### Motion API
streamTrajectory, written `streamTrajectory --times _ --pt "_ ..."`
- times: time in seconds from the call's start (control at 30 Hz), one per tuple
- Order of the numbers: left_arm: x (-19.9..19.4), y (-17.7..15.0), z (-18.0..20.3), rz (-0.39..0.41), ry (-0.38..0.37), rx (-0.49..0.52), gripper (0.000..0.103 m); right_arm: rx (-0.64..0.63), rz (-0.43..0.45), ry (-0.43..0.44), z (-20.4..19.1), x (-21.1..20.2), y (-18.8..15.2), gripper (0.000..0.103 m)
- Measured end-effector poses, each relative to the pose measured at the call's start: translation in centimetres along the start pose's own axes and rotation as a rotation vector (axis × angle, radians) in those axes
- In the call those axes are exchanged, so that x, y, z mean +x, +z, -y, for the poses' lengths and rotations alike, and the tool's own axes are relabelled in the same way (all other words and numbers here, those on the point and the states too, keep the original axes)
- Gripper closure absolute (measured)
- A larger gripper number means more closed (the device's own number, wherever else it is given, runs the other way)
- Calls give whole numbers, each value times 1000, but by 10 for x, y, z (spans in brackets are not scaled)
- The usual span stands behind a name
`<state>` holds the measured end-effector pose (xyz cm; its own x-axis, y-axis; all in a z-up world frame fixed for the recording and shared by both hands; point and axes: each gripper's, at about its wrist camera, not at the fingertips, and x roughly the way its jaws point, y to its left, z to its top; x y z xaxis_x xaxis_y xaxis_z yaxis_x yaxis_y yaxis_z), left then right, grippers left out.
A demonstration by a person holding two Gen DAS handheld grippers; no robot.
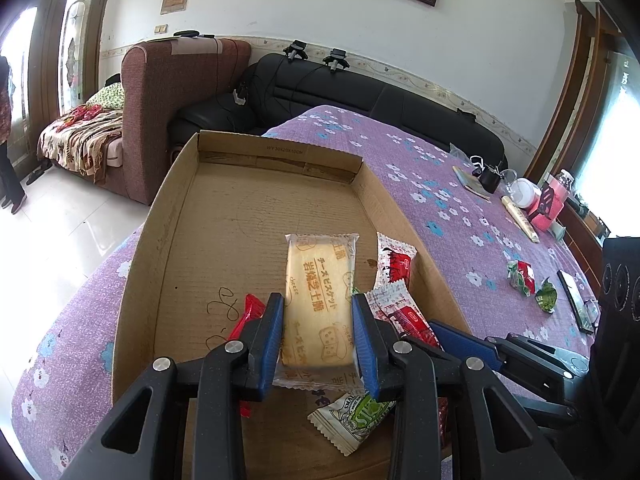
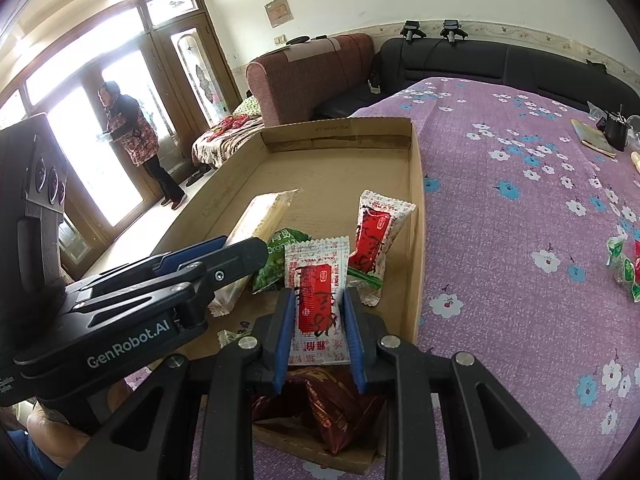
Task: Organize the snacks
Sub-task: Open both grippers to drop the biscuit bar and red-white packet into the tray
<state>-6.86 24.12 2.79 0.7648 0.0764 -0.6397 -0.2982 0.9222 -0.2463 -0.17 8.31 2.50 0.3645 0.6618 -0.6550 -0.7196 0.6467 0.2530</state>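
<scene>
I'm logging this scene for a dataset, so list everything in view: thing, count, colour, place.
box: 1, brown cardboard, on bedspread
cheese biscuit: 1, cream, between left gripper's fingers, over box
red-white sachets: 2, one in box, one in right gripper
green packet: 1, in box
green-white packet: 1, box's near end
dark red packet: 1, box's near end
loose snacks: about 2, green and red, on bedspread
bedspread: 1, purple floral
sofa: 1, black
armchair: 1, maroon
left gripper: black, blue pads
right gripper: same

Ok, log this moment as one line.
left tool: shut on beige cheese biscuit packet | right tool: shut on red-white snack sachet | both over brown cardboard tray
</scene>
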Motion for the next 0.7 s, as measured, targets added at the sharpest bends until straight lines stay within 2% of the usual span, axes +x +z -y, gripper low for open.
streamTrajectory --times 0.33,0.53,0.7 --pt "1 0 0 0 0 0 67 -10 4 -10 1 1 0 77" --pt "0 -1 -2 4 -7 -12 63 -12 19 -10 0 -1 0 61" --pt "-8 -1 -9 43 -35 -46 63 -18 67 -33 0 -11 2 55"
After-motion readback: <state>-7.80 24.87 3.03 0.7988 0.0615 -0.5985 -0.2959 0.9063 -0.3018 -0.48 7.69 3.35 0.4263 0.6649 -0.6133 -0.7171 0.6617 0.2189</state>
